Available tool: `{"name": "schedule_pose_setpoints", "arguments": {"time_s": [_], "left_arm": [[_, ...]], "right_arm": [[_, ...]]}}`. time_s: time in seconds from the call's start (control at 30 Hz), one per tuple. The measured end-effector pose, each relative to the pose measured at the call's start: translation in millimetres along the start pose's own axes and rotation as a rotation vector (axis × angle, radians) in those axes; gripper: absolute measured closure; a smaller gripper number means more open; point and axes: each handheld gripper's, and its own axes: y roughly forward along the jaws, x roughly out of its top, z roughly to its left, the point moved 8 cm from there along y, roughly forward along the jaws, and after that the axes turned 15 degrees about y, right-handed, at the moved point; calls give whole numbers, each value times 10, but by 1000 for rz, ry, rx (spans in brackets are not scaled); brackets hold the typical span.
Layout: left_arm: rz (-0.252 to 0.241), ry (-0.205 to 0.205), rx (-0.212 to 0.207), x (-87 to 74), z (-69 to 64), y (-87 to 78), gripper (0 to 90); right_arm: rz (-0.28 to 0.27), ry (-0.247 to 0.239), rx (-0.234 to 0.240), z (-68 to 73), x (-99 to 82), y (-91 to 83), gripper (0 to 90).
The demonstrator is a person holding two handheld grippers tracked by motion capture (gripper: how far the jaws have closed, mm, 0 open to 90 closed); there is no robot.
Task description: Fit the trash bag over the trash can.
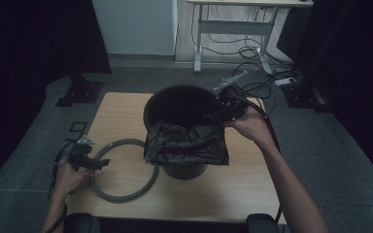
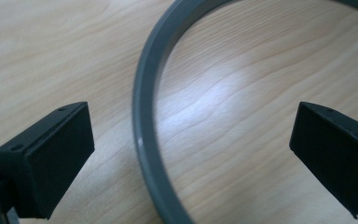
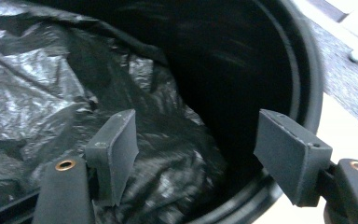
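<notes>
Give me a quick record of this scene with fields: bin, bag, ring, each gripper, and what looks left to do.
bin: black round bin standing upright on the wooden table
bag: black plastic bag, partly inside the bin, draped over its near rim
ring: grey ring lying flat on the table, left of the bin
left gripper: jaws open, straddling the ring's band, not gripping
right gripper: at the bin's right rim, jaws open over the bag
left to do: probably spread the bag, then fit the ring
</notes>
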Motion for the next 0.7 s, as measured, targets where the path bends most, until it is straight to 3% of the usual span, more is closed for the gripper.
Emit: {"name": "schedule_pose_setpoints", "arguments": {"time_s": [0.13, 0.33, 0.4, 0.43, 0.7], "left_arm": [[-16, 53, -23, 208, -77, -155, 3], [-65, 115, -98, 567, -265, -416, 26], [-66, 128, -104, 608, -289, -447, 29], [-70, 164, -119, 732, -359, -543, 29], [-135, 252, -177, 1196, -573, -936, 36]], "right_arm": [[4, -34, 28, 92, 0, 47, 295], [5, -40, 55, 164, -9, 28, 300], [9, -42, 63, 180, -18, 21, 301], [11, -42, 71, 197, -24, 14, 302], [12, -70, 94, 327, -55, -24, 311]]}}
